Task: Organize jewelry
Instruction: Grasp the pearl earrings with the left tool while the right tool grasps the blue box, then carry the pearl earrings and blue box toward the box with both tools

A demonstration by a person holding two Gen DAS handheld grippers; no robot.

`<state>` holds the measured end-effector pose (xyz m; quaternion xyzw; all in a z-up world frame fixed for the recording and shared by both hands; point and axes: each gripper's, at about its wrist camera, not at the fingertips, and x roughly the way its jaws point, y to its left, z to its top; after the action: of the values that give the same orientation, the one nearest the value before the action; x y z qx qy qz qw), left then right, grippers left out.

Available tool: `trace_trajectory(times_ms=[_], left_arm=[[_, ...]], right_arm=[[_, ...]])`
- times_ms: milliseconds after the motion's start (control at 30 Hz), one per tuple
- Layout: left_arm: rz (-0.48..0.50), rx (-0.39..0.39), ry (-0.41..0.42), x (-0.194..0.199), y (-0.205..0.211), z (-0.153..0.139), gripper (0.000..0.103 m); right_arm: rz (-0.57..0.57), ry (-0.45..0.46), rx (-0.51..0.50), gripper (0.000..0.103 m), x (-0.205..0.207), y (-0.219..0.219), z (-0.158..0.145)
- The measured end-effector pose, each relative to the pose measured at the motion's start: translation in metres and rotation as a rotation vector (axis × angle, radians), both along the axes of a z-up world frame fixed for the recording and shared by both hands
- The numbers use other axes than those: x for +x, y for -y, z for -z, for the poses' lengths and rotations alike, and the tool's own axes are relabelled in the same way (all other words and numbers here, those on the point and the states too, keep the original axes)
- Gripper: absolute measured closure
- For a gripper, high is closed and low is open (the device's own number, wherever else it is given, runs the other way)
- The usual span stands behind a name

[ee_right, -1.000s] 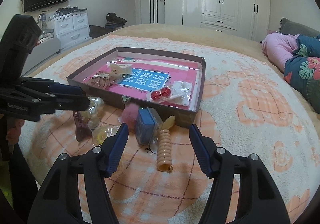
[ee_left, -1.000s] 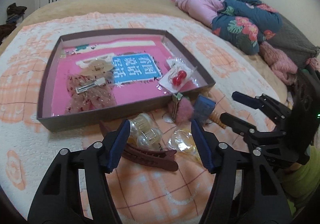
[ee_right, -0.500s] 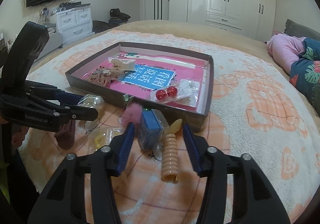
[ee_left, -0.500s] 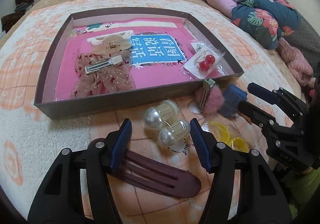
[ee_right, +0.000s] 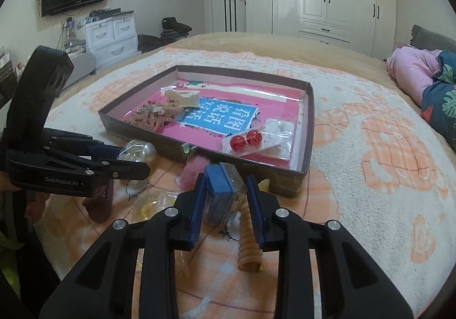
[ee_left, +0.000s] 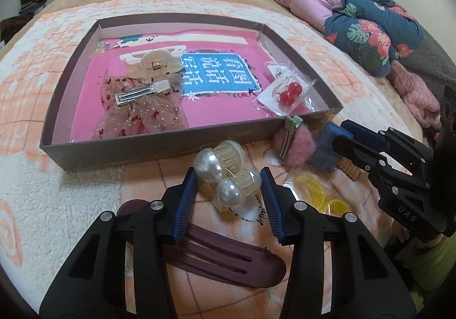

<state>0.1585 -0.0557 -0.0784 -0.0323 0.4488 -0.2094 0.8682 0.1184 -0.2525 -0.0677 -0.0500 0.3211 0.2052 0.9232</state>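
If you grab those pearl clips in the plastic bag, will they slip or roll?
Probably a bit slippery: the pearl clips sit in a glossy clear bag. Their round pearl tops look apt to roll or squirt sideways. The left tool, whose jaws have just been closing, straddles them, so centring should help.

Tray point(ee_left: 119, 156) sits on the bed blanket point(ee_left: 34, 205), ahead of both my grippers. In it: claw clip point(ee_left: 155, 59) behind bow clip point(ee_left: 142, 108), bagged earrings point(ee_left: 287, 94) at right. Pearl clips point(ee_left: 225, 176) lie before the tray; flat barrette point(ee_left: 228, 259) nearer me.

right gripper point(ee_right: 226, 190) jaws just closing around blue packet point(ee_right: 219, 193); left gripper point(ee_right: 125, 159) at pearl clips point(ee_right: 138, 151); tray point(ee_right: 302, 173) behind
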Motion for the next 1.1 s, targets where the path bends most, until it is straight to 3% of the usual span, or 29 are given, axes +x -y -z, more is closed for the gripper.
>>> trace_trajectory(times_ms=[533,1100], left_arm=[[0.058,-0.061,0.094,-0.022,0.006,-0.029,0.067],[-0.051,-0.095,0.148,-0.018,-0.036,-0.045,0.067]], right_arm=[[0.082,0.03,0.013,0.076,-0.016,0.023,-0.012],[0.038,0.065,0.034,0.076,-0.007,-0.004,-0.035]])
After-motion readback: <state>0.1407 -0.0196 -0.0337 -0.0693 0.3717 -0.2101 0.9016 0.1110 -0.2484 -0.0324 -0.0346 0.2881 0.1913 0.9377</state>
